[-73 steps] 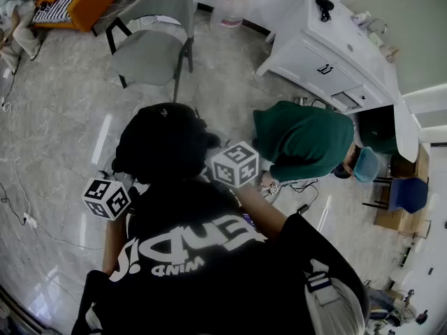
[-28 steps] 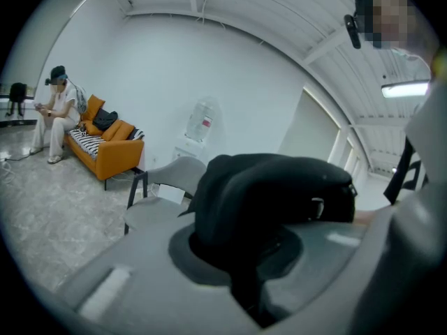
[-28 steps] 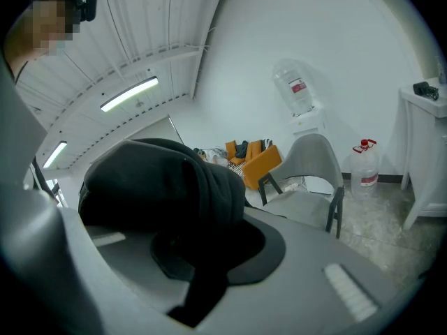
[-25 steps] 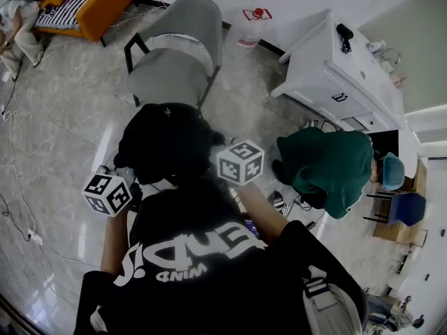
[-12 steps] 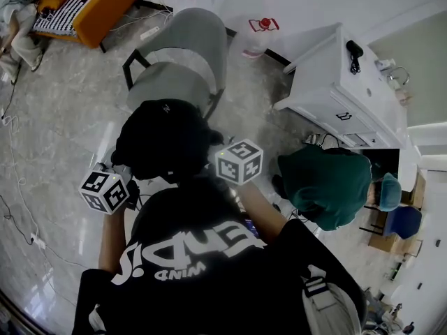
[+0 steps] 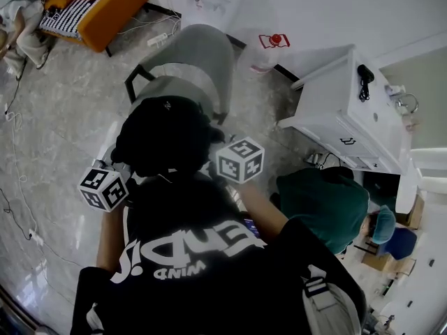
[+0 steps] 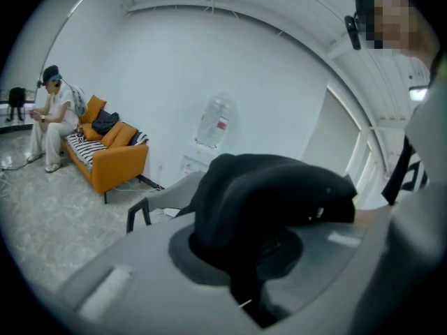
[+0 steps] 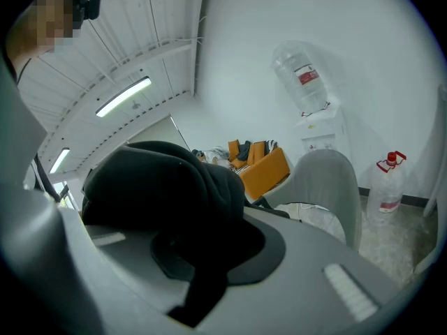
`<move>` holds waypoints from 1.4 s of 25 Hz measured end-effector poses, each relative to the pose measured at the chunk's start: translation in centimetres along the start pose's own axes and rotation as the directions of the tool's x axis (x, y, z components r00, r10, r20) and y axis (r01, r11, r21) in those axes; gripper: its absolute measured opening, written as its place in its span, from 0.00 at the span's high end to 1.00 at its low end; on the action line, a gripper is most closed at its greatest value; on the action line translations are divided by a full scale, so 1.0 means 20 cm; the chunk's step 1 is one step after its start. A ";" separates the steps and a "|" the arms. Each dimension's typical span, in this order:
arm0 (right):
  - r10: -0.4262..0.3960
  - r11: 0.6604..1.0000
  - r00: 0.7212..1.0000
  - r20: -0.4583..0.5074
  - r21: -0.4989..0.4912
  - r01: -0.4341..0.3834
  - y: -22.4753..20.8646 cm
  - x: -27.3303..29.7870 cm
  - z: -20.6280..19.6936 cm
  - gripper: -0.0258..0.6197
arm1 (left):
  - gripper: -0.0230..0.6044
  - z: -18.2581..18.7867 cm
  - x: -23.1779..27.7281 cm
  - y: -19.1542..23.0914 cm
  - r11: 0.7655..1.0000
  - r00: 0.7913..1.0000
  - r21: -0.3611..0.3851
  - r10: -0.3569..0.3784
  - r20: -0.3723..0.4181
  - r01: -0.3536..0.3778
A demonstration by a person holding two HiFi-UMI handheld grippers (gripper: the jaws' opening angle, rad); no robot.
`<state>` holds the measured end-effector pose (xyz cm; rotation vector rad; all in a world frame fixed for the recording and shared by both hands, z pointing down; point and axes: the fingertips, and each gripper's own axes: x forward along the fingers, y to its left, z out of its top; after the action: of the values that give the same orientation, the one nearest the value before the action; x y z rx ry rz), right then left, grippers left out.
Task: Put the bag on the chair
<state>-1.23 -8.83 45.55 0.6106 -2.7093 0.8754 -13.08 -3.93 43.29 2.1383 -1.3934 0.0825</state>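
A black bag (image 6: 164, 135) hangs in the air between my two grippers, just in front of a grey chair (image 6: 185, 65). In the head view the left gripper (image 6: 120, 176) holds the bag's left edge and the right gripper (image 6: 218, 160) its right edge. My left gripper (image 7: 255, 271) is shut on a fold of the bag (image 7: 272, 187), with the chair (image 7: 164, 201) behind it. The right gripper (image 8: 202, 271) is likewise shut on the bag's fabric (image 8: 160, 180), and the chair's back (image 8: 325, 187) stands beyond. The bag hides the fingertips in every view.
An orange sofa (image 6: 105, 5) stands at the back left, with a person seated on it (image 7: 52, 117). A white cabinet (image 6: 349, 110) is at the right, a water bottle (image 6: 269, 44) is by the wall, and a person in green (image 6: 321, 201) crouches nearby. Cables (image 6: 21, 208) trail on the floor.
The bag and both grippers have come closer to the grey chair, whose seat now lies partly under the bag. The person in green has shifted toward the lower right of the view.
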 end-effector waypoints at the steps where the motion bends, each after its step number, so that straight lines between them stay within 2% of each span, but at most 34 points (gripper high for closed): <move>1: 0.002 1.000 1.000 -0.003 -0.001 -0.002 -0.03 0.02 0.03 0.91 | 0.91 0.02 0.03 0.02 1.000 1.000 -0.004 0.004 0.001 -0.004; 7: -0.009 1.000 1.000 -0.013 0.016 0.009 -0.17 0.18 0.16 0.91 | 0.91 0.15 0.19 0.16 1.000 1.000 -0.014 0.008 -0.014 -0.009; 22: -0.106 0.991 0.994 -0.022 0.077 0.108 -0.51 0.59 0.35 0.91 | 0.91 0.33 0.58 0.61 0.998 0.992 -0.019 -0.068 -0.108 0.066; 35: -0.129 0.987 0.987 -0.097 0.080 0.137 -0.85 0.91 0.39 0.91 | 0.91 0.34 0.92 0.95 0.996 0.981 -0.059 -0.081 -0.177 0.071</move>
<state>-10.34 -31.81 54.11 0.7417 -2.5278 0.9649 -22.69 -27.89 52.31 2.0831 -1.1969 0.2014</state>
